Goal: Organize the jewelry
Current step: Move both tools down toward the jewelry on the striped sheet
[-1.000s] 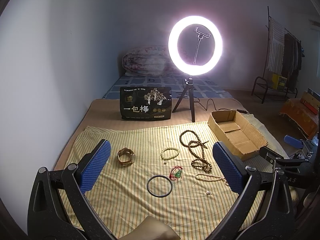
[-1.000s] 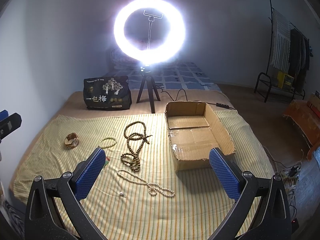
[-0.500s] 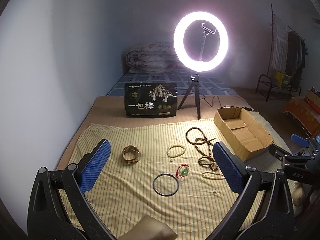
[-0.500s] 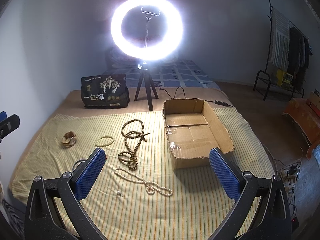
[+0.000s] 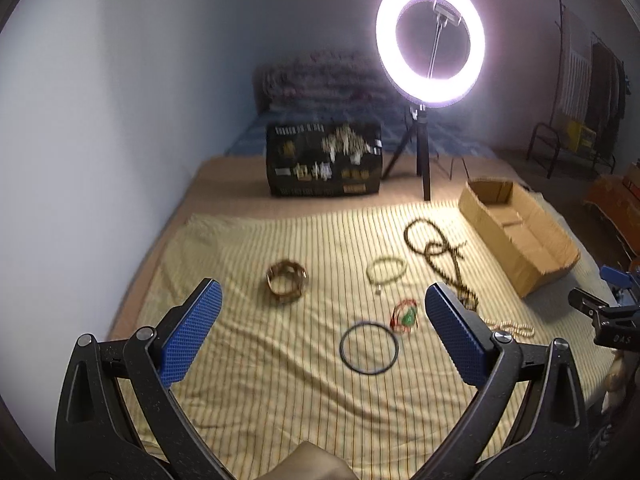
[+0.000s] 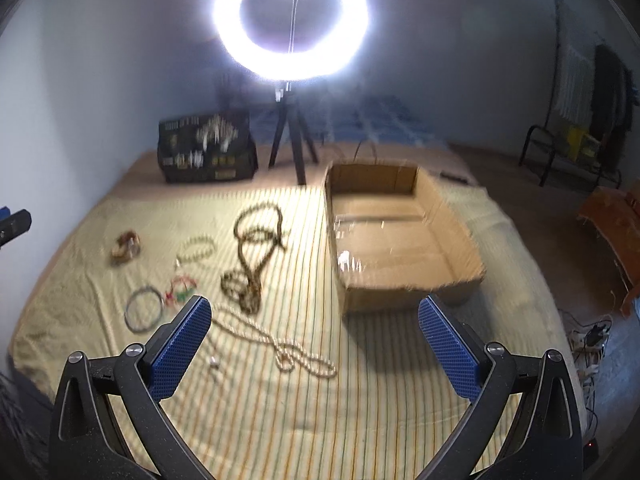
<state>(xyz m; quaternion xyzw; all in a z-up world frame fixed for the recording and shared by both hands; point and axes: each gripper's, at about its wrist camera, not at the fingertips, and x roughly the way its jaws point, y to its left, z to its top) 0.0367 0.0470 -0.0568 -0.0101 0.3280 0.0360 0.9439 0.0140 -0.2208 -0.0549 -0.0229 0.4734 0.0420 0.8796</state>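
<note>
Jewelry all lies loose on the striped cloth: watch, bangle, brown beads, pale necklace. Box empty. Your left gripper and right gripper are spread, holding nothing. Nothing sorted yet.

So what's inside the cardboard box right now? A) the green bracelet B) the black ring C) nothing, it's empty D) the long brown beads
C: the cardboard box shows only its bare bottom, while the long brown beads, the black ring and the pale green bracelet all lie on the striped cloth beside it.
</note>
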